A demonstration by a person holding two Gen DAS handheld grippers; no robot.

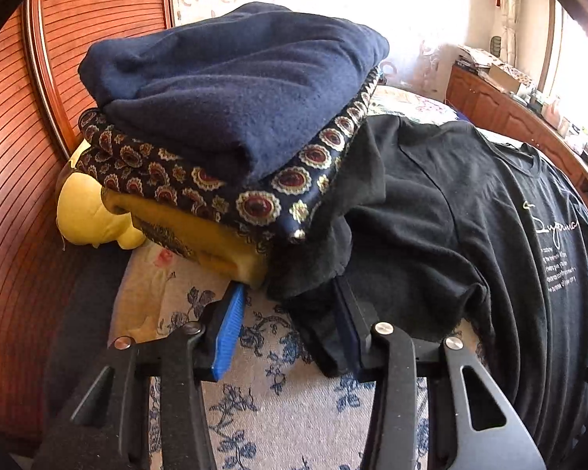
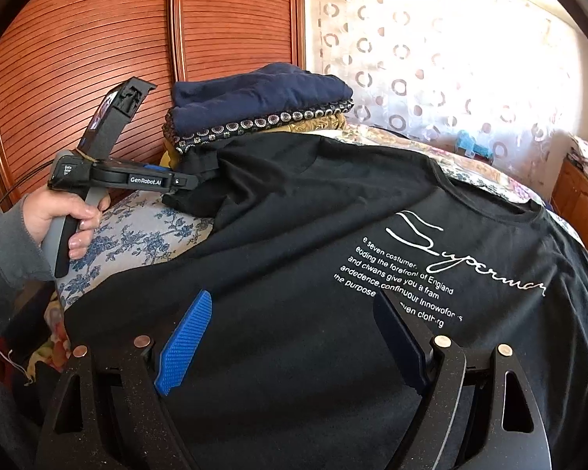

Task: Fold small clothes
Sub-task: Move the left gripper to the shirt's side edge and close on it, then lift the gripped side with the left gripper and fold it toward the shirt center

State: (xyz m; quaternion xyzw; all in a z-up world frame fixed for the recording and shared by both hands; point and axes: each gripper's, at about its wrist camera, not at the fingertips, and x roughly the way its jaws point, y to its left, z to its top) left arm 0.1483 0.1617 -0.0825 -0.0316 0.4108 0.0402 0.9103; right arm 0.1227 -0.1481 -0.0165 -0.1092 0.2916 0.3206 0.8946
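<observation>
A black T-shirt [image 2: 313, 235] with white print lies spread face up on the bed; it also shows in the left wrist view [image 1: 470, 215]. My left gripper [image 1: 290, 293] is open at the shirt's left sleeve [image 1: 313, 266]; its right finger is under or against the sleeve cloth, its blue left pad [image 1: 229, 331] is bare. In the right wrist view the left gripper [image 2: 184, 190] sits at that sleeve. My right gripper [image 2: 294, 313] is open and empty above the shirt's lower front.
A stack of folded clothes [image 1: 231, 117], navy on top of patterned and yellow pieces, sits just behind the sleeve, also in the right wrist view [image 2: 258, 105]. Floral bedspread [image 1: 262, 391], wooden slatted wardrobe [image 2: 98, 58] on the left, curtain and wooden cabinet [image 2: 580, 196] on the right.
</observation>
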